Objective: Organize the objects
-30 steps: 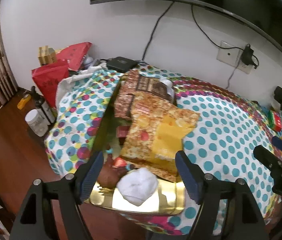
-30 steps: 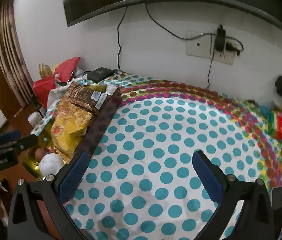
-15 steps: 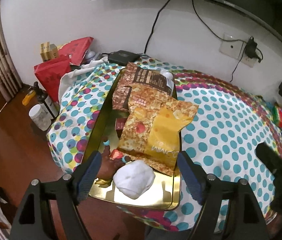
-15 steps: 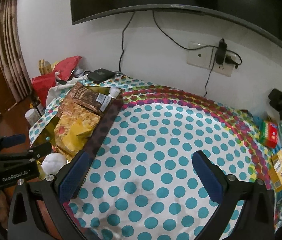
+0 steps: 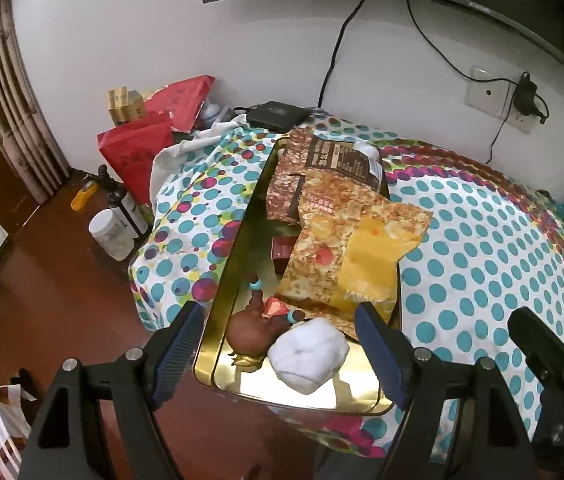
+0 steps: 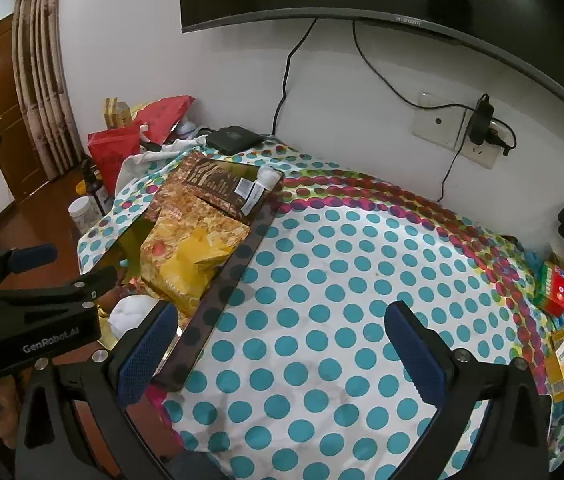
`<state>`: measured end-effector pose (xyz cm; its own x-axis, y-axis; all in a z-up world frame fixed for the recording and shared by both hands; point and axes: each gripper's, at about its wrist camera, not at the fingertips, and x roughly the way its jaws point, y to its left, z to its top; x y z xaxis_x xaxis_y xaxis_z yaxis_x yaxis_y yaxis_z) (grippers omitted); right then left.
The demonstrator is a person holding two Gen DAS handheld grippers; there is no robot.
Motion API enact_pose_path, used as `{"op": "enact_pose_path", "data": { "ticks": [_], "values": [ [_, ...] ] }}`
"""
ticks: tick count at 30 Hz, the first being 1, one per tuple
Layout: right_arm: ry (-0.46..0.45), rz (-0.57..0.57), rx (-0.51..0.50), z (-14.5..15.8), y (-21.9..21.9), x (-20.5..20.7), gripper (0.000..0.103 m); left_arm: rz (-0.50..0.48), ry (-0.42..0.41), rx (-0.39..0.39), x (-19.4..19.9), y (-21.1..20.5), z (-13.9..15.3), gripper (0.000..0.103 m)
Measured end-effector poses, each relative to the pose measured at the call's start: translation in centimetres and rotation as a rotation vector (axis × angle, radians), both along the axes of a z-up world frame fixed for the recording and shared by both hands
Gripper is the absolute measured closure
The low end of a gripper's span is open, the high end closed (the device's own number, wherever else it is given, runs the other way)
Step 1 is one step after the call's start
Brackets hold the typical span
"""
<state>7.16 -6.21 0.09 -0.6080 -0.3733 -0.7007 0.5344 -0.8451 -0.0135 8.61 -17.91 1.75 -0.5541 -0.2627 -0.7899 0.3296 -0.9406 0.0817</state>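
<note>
Both the left gripper [image 5: 278, 344] and right gripper [image 6: 278, 344] are held wide open and empty, since snacks are already gathered in the gold tray [image 5: 234, 264].

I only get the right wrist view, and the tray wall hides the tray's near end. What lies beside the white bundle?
Observer: A brown round figure with teal beads, touching the white bundle.
Operator: Is anything under the yellow snack bag?
Observer: A small dark red box pokes out from under one edge of the yellow snack bag.
Operator: Is there any free room in there?
Observer: Yes, the gold tray shows bare floor at its near end, in front of the bundle.
</note>
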Motion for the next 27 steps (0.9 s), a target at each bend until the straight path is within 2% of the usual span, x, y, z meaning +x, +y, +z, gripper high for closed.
{"op": "enact_pose_path", "data": {
  "ticks": [3,6,10,17,24,27],
  "values": [
    [-0.002,0.001,0.010,-0.1,-0.1,0.1,0.000,-0.021,0.003,0.016,0.0,0.3,0.1,0.023],
    [-0.012,0.011,0.019,-0.2,-0.3,0.3,0.000,-0.014,-0.016,-0.003,-0.3,0.6,-0.1,0.023],
    [-0.023,0.021,0.046,-0.5,-0.7,0.5,0.000,-0.040,-0.036,0.039,-0.6,0.7,-0.5,0.023],
    [-0.048,0.036,0.069,-0.8,-1.2,0.6,0.000,-0.038,-0.067,0.034,-0.9,0.6,-1.1,0.023],
    [-0.069,0.046,0.062,-0.9,-1.1,0.4,0.000,-0.053,-0.034,0.010,-0.6,0.7,-0.7,0.023],
    [-0.065,0.046,0.062,-0.8,-1.1,0.4,0.000,-0.062,-0.029,0.030,-0.7,0.5,-0.7,0.023]
  ]
}}
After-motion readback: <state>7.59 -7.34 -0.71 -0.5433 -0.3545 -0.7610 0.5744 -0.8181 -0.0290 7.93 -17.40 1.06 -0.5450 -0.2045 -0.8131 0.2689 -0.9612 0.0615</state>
